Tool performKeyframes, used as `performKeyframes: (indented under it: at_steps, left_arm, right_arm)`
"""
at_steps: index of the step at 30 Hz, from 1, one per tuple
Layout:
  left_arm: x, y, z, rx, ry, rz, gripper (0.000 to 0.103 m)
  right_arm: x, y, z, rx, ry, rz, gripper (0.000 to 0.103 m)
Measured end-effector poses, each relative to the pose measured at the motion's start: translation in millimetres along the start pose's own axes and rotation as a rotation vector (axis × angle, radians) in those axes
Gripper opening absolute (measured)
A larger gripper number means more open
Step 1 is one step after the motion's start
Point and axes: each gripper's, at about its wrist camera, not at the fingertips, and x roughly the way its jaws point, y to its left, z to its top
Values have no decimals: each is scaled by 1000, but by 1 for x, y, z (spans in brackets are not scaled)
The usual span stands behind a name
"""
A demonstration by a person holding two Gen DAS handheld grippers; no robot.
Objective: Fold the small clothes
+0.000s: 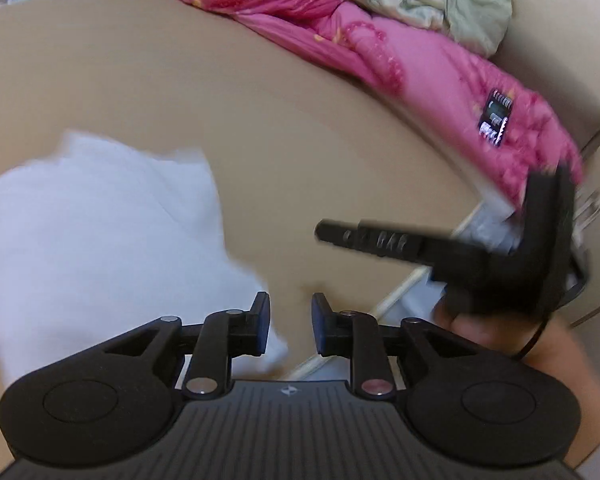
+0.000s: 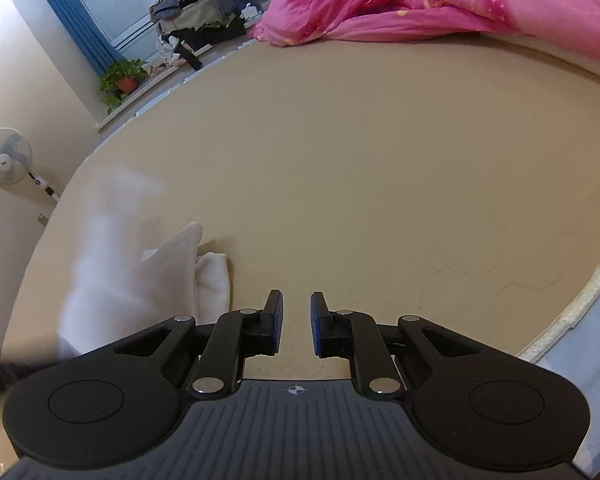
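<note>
**White garment lies left of both grippers**

Tan bed sheet [image 2: 360,160], pink quilt [image 2: 460,0] behind. White garment [image 1: 100,240] sits left of the left gripper [image 1: 290,326] — jaws parted, empty. The right gripper [image 2: 296,324] — parted, empty — is farther off.

1. The black two-finger left gripper [image 1: 291,326] hovers with its blue-padded jaws apart, gripping nothing.
2. The black two-finger right gripper [image 2: 296,324], just right of the left one, is likewise parted and empty.
</note>
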Motion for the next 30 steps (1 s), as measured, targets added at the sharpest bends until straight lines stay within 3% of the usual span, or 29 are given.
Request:
performKeyframes:
  at_steps: [3,8,10,12,13,15,18,21,25,30]
  left_arm:
    - [-19,38,-18,-31,-72,66,26]
    - [-34,112,-43,-171,-88,172,25]
    - [-23,126,-58,-171,-48,173,25]
    - [6,135,-81,-162,98,203,19]
    - [7,135,-88,-130,105,225,19]
    - [3,119,-85,-42,75,250,20]
    - [-9,124,-73,-99,53,235,22]
    - [-22,130,-65,-125,8,267,24]
    - [-28,128,-51,-102,-19,325,28]
    - [-31,130,-43,-104,-21,341,40]
  right_arm:
    - [2,3,-3,-14,43,48,18]
    - [26,23,-13,-67,159,114,39]
    - [39,29,-19,-101,229,95,40]
    - [55,35,-33,-165,343,35,39]
    - [61,37,-40,-196,382,12,37]
    - [59,44,-44,-240,370,-9,36]
    - [52,43,-39,-217,316,-1,37]
    - [43,44,-28,-184,216,-2,39]
    - [40,43,-12,-124,103,-16,51]
    - [59,51,-4,-87,104,-1,59]
